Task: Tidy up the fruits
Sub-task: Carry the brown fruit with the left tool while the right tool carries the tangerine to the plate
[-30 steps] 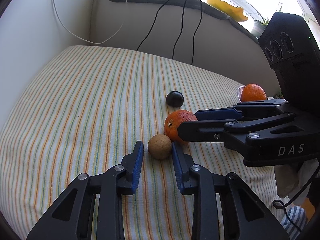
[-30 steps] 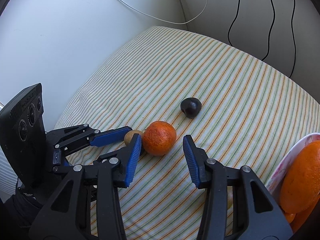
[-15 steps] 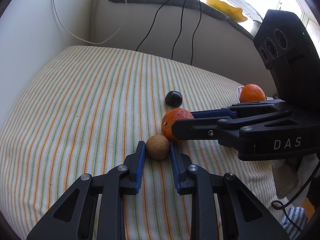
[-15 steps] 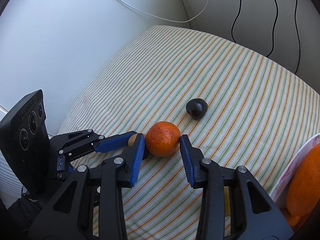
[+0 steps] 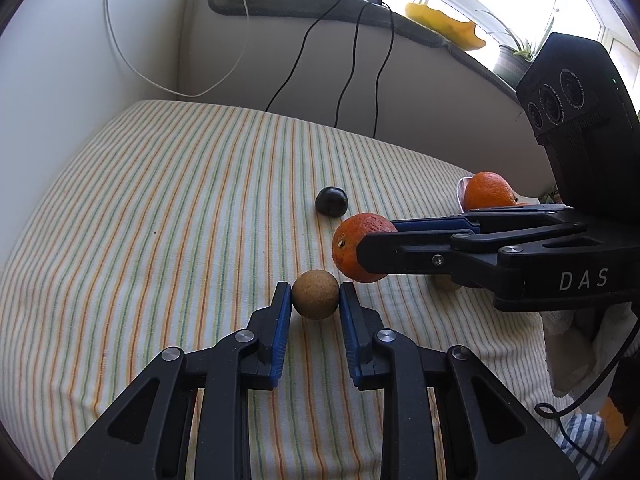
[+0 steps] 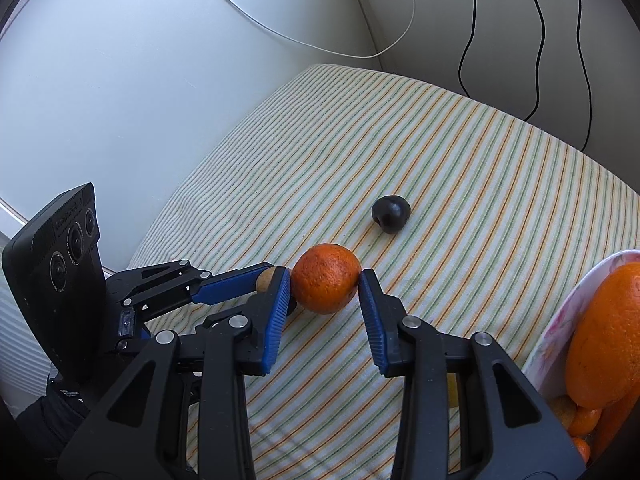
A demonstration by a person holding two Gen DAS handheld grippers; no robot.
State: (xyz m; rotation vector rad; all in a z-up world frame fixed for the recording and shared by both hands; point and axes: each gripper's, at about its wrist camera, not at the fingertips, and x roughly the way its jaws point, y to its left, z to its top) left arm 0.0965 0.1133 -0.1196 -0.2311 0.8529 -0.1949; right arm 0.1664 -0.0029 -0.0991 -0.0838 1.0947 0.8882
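Both grippers have been closing in since the earlier frames: the left one was standing open around the small brown fruit and the right one open around the orange.

Seen from the left wrist, the left gripper (image 5: pixel 315 300) is now pinching the round brown fruit (image 5: pixel 315 295) between its blue pads, the fruit sitting on the striped cloth (image 5: pixel 168 216) that is covering the surface. Just beyond it, the right gripper (image 5: pixel 374 236) is reaching in from the right side and clamping the orange (image 5: pixel 354 242), which appears slightly raised above the cloth. A dark plum (image 5: pixel 331 201) is lying alone farther back. Another orange (image 5: pixel 489 191) is resting in a bowl (image 5: pixel 462 189) at the right edge.

Seen from the right wrist, the right gripper (image 6: pixel 325 282) is squeezing the orange (image 6: pixel 326 278) with both pads touching its sides, its jaws having just been closing. The left gripper (image 6: pixel 268 278) is coming in from the left, the brown fruit (image 6: pixel 265 279) only partly showing at its tips. The plum (image 6: pixel 391 214) is lying apart on the cloth (image 6: pixel 460 184). The patterned bowl (image 6: pixel 560 320) at the right is holding more oranges (image 6: pixel 608 332).
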